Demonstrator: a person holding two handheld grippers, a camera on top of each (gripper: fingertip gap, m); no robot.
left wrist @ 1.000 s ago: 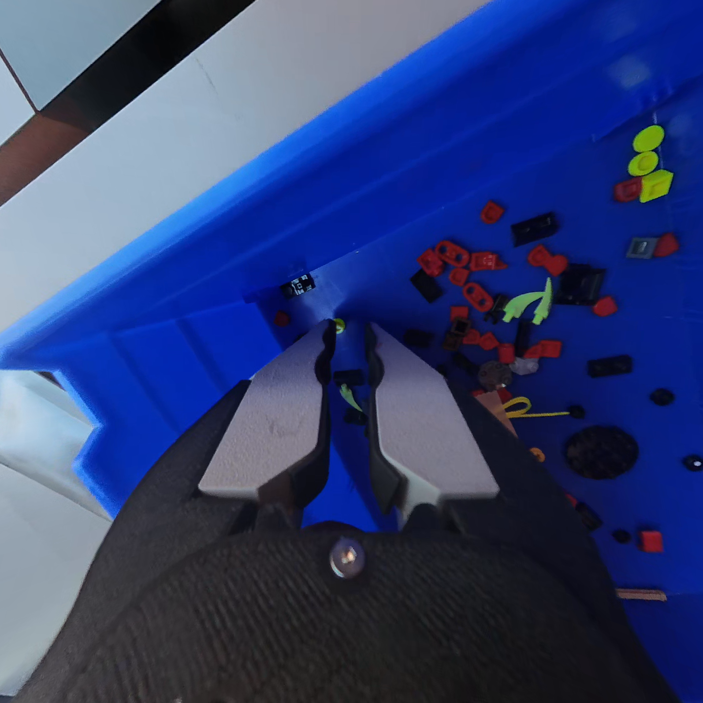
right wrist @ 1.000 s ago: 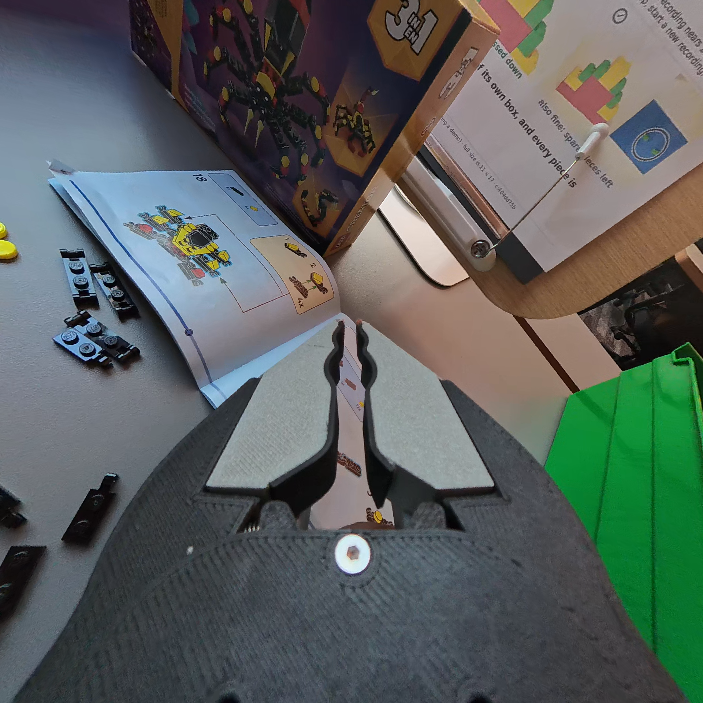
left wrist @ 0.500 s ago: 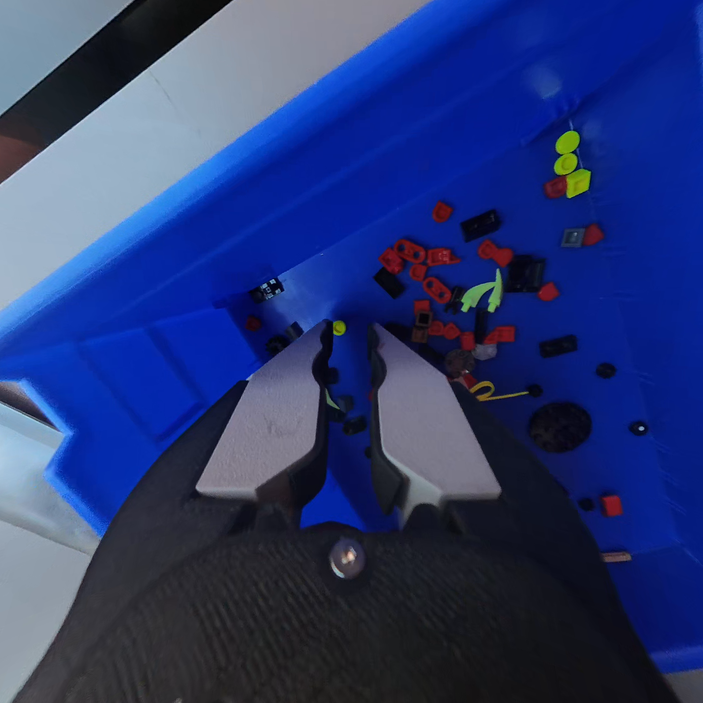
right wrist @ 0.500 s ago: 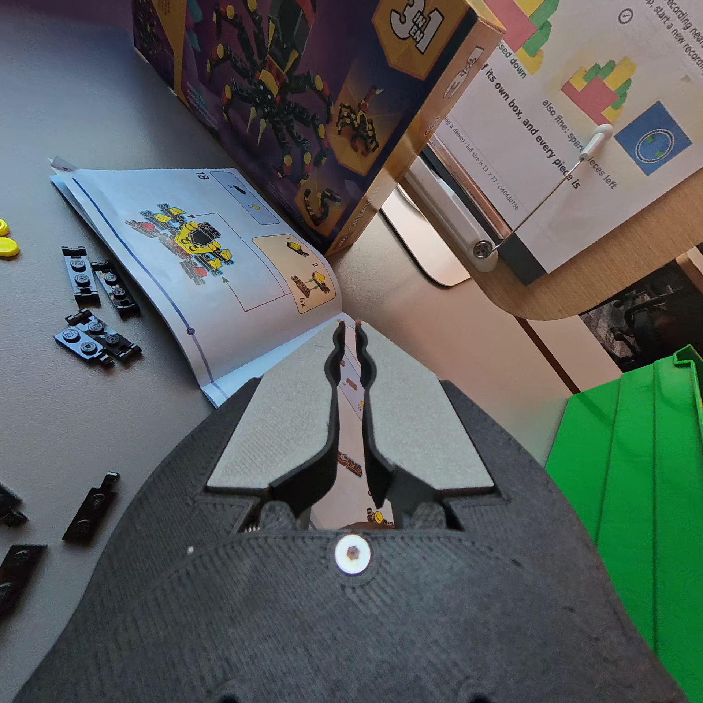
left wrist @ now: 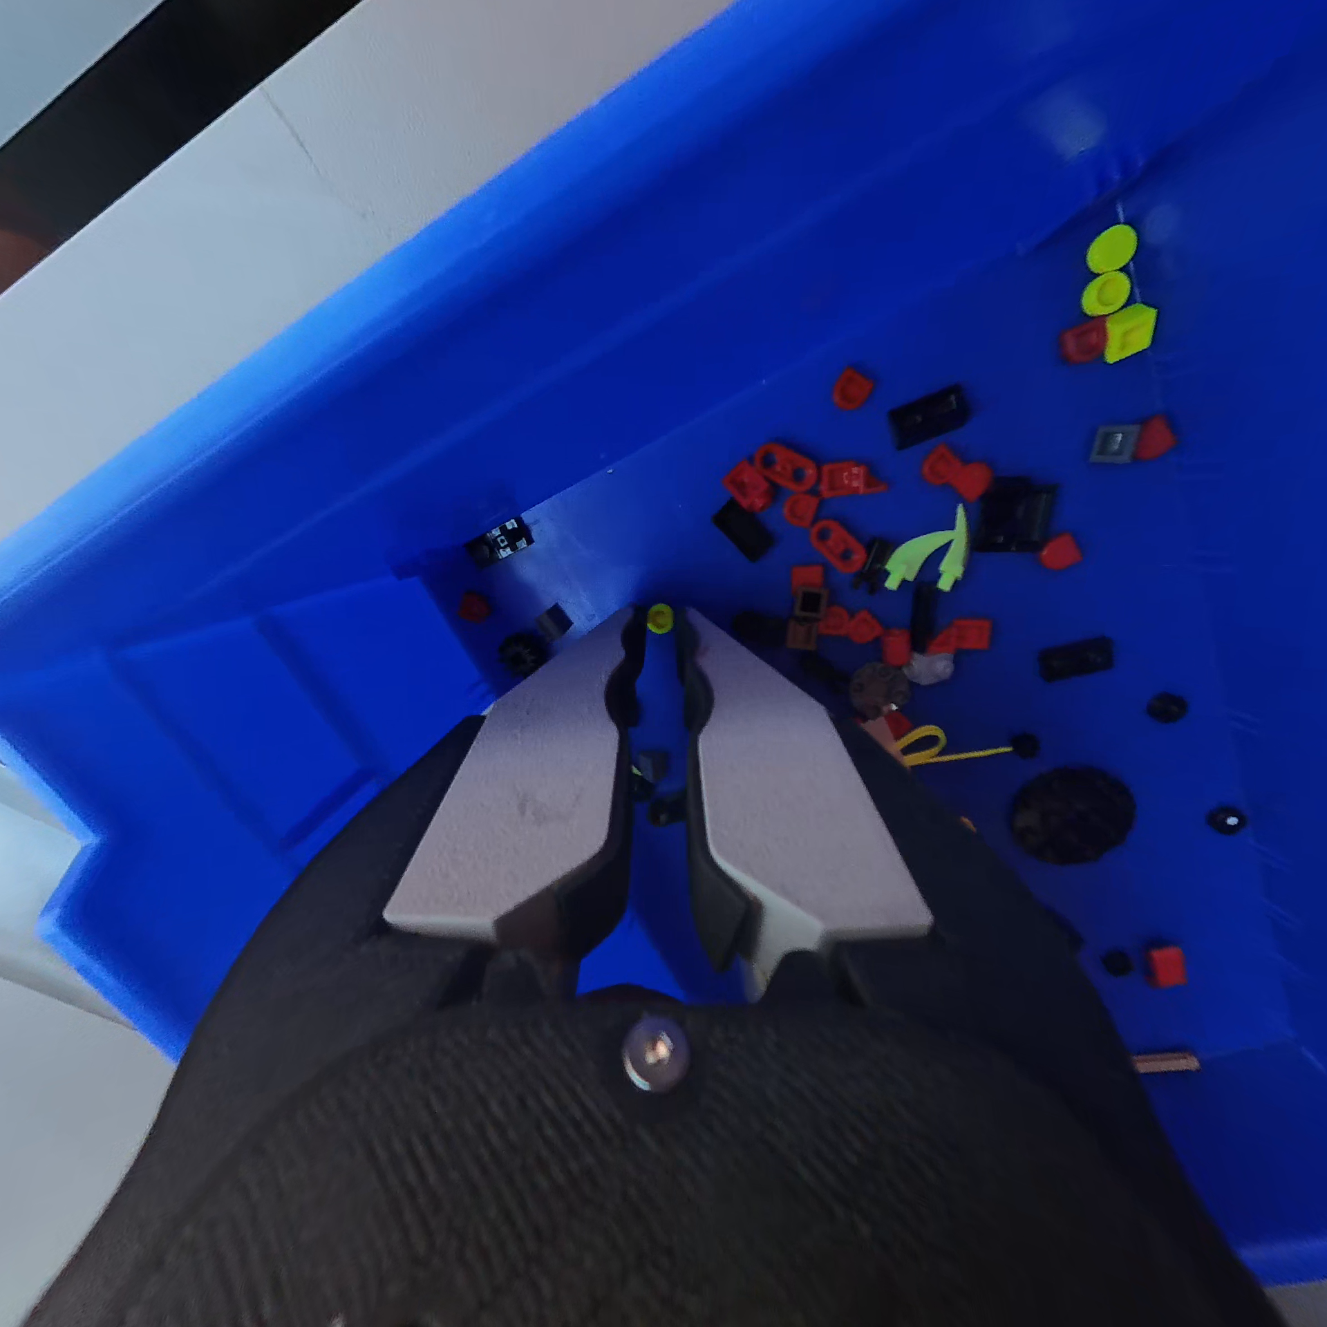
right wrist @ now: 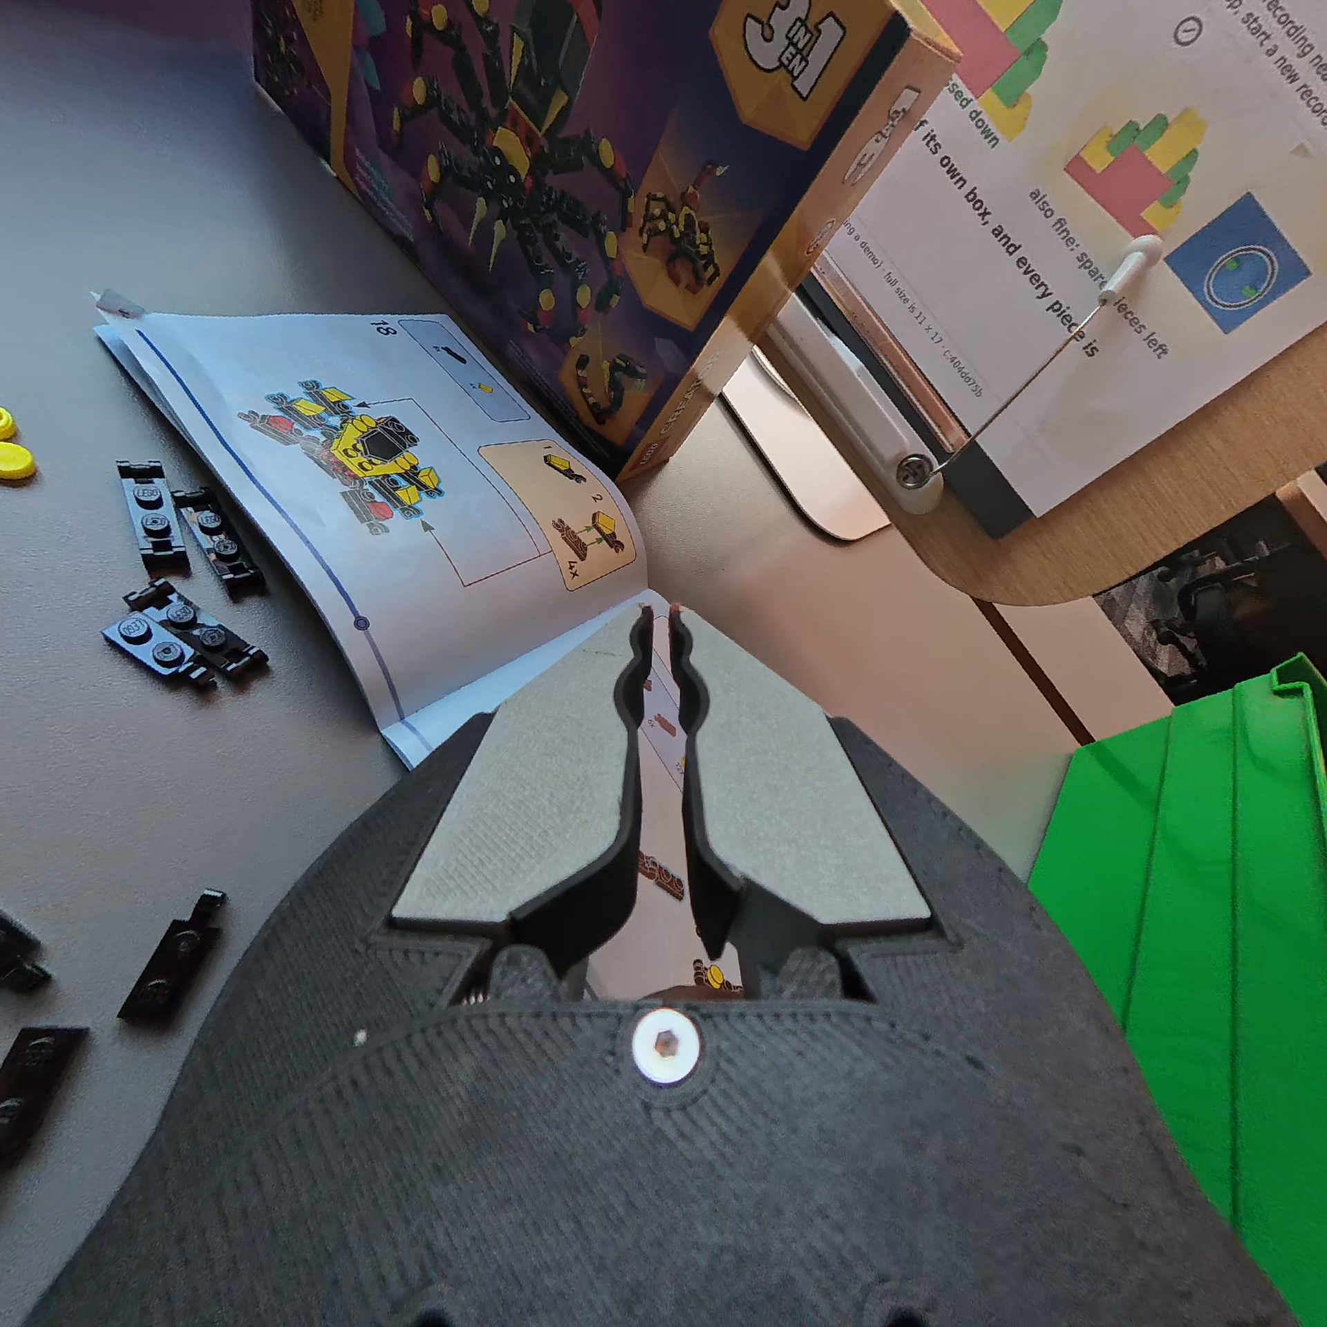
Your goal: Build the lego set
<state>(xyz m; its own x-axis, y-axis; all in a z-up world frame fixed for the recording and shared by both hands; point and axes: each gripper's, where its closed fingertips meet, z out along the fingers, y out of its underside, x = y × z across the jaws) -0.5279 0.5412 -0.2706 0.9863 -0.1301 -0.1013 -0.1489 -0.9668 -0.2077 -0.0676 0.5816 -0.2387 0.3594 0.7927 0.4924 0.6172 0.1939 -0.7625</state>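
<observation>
where the left gripper [left wrist: 659, 619] reaches into the blue bin [left wrist: 503, 345], its jaws stand slightly parted with nothing between them, the tips just short of a small yellow round stud [left wrist: 659, 617] on the bin floor. loose lego pieces lie scattered to the right of the jaws: red plates [left wrist: 786, 467], a black plate [left wrist: 928, 416], a lime green claw piece [left wrist: 930, 553], two lime round tiles [left wrist: 1109, 269], a yellow string piece [left wrist: 933, 747] and a dark round plate [left wrist: 1073, 815]. a few small black bits lie near the bin's corner, and others show in the gap between the jaws.

the right gripper [right wrist: 659, 610] hangs over the grey bench [right wrist: 143, 215], jaws nearly closed with a thin gap, gripping nothing. its tips sit over the edge of the open instruction booklet [right wrist: 323, 445]. black hinge plates [right wrist: 179, 567] lie left of the booklet, and yellow round tiles [right wrist: 14, 459] at the far left edge. the lego box [right wrist: 574, 179] stands behind the booklet, a green bin [right wrist: 1185, 897] to the right, and a printed sheet [right wrist: 1077, 179] on a wooden board.
</observation>
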